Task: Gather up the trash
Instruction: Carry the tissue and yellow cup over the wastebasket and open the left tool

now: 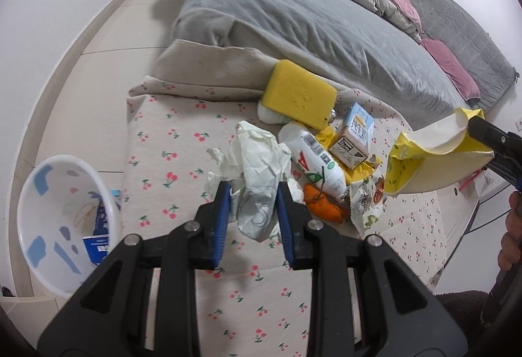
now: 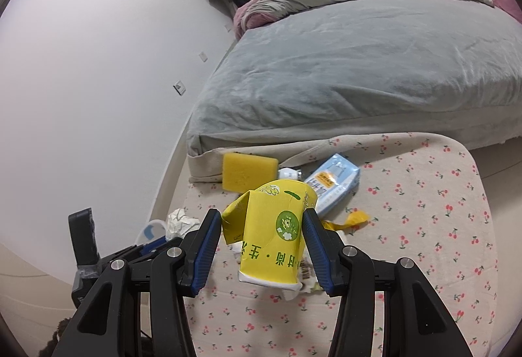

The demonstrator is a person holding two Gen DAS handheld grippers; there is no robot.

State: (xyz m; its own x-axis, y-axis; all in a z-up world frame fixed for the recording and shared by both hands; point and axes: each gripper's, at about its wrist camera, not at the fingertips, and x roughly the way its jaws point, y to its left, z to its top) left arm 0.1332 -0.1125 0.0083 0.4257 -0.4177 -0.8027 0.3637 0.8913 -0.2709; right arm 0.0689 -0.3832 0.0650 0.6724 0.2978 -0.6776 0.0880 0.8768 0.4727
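The left gripper (image 1: 250, 194) has its blue fingers (image 1: 222, 220) closed on a wad of crumpled white paper (image 1: 257, 168), lifted a little above the cherry-print cloth (image 1: 169, 141) at the foot of the bed (image 1: 293, 11). The wad runs lengthwise away from the gripper, its far end toward the pile. The gripper slants steeply downward.

The right gripper (image 2: 261, 220) clamps a squashed yellow paper cup (image 2: 270, 239) by its sides. The cup's long axis lies along the fingers, base toward the camera, torn open mouth pointing away toward the bed. This gripper also tilts down, less steeply; part of the person's hand (image 1: 512, 226) shows behind it in the left view.

Still on the cloth: a yellow sponge (image 1: 301, 94), a white bottle (image 1: 316, 161) lying on its side, a small milk carton (image 1: 354, 137) and an orange peel (image 1: 323, 208). A white bin (image 1: 42, 223) stands on the floor left of the cloth.
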